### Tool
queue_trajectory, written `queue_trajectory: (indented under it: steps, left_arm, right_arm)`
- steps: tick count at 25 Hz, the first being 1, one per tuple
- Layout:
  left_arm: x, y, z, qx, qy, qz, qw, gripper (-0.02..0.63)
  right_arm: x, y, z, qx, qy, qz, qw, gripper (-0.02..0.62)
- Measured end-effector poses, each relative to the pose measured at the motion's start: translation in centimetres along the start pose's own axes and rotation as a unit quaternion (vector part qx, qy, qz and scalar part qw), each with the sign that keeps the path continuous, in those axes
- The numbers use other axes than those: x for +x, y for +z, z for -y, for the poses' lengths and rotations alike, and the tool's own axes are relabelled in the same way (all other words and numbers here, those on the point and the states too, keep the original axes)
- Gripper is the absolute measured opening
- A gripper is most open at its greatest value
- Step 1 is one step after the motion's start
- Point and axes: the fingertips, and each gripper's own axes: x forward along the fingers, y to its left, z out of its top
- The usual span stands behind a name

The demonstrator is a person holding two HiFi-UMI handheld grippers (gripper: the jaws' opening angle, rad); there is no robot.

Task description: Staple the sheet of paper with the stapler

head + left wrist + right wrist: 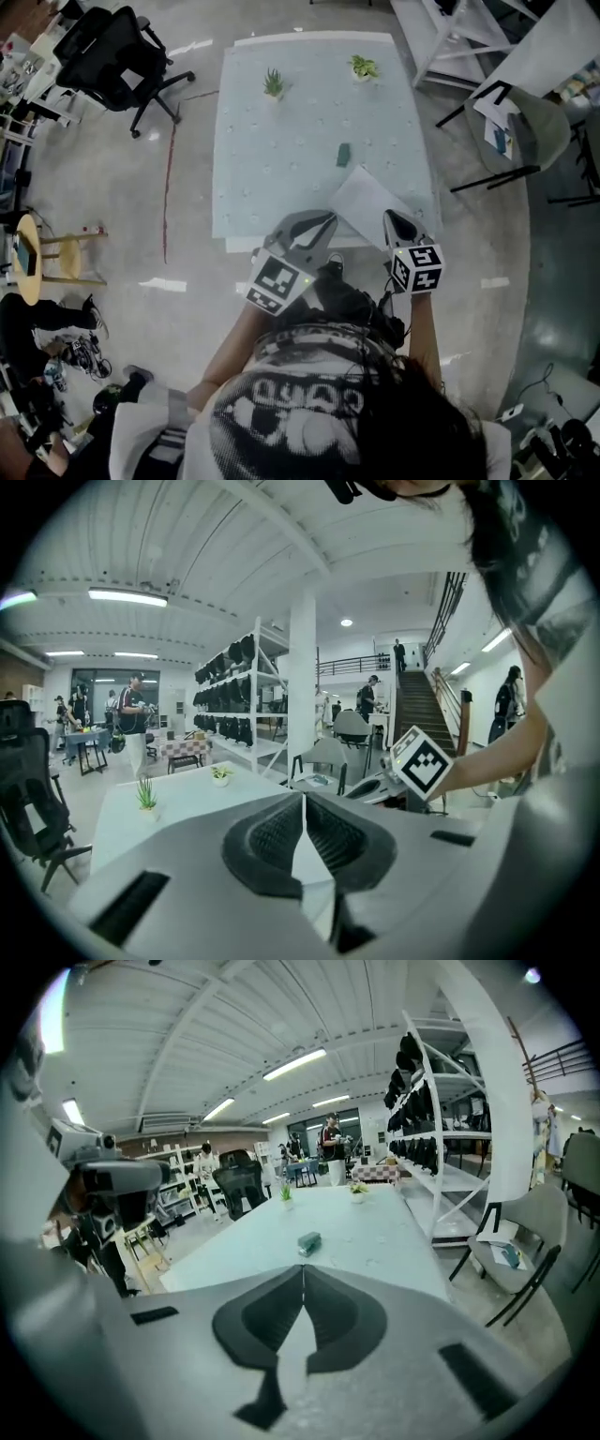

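Observation:
A dark green stapler (344,155) lies on the pale table (262,178), a little right of its middle. A white sheet of paper (368,200) lies at the table's front right, turned at an angle. My left gripper (329,218) hovers at the front edge, just left of the sheet, jaws shut and empty. My right gripper (388,217) is over the sheet's near corner, also shut with nothing in it. In the right gripper view the stapler (309,1241) sits straight beyond the closed gripper (303,1270). The left gripper (303,799) looks across the table (187,803); the sheet is hidden there.
Two small potted plants (273,83) (364,67) stand at the table's far end. A black office chair (112,56) is at the far left, a grey chair (525,131) and a white frame rack (450,37) at the right, and a yellow stool (33,253) at the left.

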Motion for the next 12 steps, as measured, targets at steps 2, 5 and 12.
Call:
queue_trajectory:
  steps: [2, 5, 12]
  left_arm:
    - [0.6, 0.0, -0.4, -0.003, 0.019, -0.001, 0.9998, 0.009]
    - [1.1, 0.0, -1.1, -0.01, 0.045, 0.0, 0.9989, 0.009]
    - [1.8, -0.5, -1.6, -0.018, 0.079, -0.011, 0.9967, 0.009]
  right_arm:
    - [1.0, -1.6, 2.4, -0.014, 0.003, -0.026, 1.0, 0.008]
    - [2.6, -3.9, 5.4, -0.044, 0.015, -0.073, 0.996, 0.08]
    - [5.1, -9.1, 10.0, -0.092, 0.04, -0.187, 0.977, 0.201]
